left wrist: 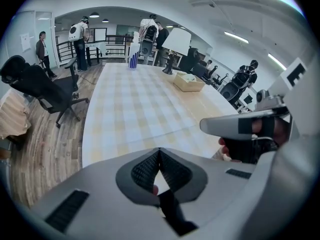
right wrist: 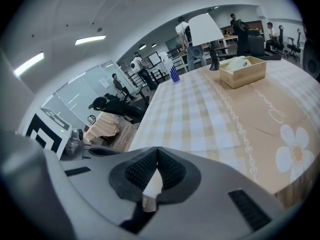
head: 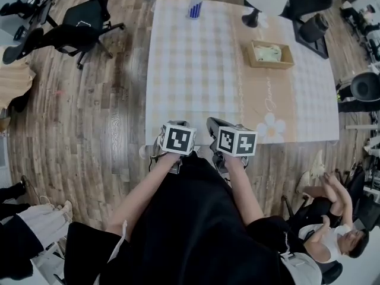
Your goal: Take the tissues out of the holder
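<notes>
- A shallow, open wooden holder (head: 289,56) stands far right on the pale checked tablecloth (head: 196,76), with pale crumpled tissues (head: 268,53) inside.
- The left gripper (left wrist: 159,151) and right gripper (right wrist: 157,150) have their jaws pressed together and empty. Both are at the near table edge, well apart from the holder.
- Assessment: extraction has not begun. The next move calls for reaching forward and spreading the jaws over the tissues.

My left gripper (head: 176,129) and my right gripper (head: 217,128) sit side by side, just apart, at the near edge of the table (head: 196,70), and both point across it. My left forearm (head: 142,195) and right forearm (head: 244,189) are bare and reach forward to them, nearly parallel. On each gripper the jaws are pressed together at the tips, with nothing between them.
</notes>
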`<state>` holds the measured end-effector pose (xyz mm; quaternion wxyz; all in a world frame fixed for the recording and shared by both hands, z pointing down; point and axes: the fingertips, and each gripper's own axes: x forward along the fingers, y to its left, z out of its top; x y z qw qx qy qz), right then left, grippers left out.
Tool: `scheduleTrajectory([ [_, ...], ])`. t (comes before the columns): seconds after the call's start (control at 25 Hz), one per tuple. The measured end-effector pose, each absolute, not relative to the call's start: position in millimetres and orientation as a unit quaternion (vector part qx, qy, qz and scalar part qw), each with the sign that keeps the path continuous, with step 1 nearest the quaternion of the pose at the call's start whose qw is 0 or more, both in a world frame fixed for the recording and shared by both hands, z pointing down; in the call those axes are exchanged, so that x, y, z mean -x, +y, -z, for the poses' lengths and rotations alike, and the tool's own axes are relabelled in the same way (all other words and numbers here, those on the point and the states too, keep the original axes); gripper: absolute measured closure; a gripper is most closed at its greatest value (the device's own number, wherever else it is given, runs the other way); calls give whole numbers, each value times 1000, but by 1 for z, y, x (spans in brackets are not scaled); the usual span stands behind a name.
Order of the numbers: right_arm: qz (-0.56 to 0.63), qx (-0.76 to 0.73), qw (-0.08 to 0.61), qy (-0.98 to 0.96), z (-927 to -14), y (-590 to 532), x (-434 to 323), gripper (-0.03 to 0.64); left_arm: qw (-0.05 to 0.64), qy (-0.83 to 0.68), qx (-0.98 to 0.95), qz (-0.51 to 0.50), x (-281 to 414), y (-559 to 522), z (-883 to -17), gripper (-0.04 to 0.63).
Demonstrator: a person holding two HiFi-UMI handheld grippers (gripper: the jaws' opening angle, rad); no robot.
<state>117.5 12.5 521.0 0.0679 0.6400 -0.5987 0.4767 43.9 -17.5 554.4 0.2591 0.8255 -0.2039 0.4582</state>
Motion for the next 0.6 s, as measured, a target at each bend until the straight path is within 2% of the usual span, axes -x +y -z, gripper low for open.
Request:
scheduleTrajectory([
  [0.16,-456,-626,49,-631,-515,4,-133,604,263,-212,-825,-453,-63,-20,-557,595],
  [0.6,-430,-634,104,-634,-528,-4,-174,603,278,-219,-821,-449,-93,-29,-568,595],
])
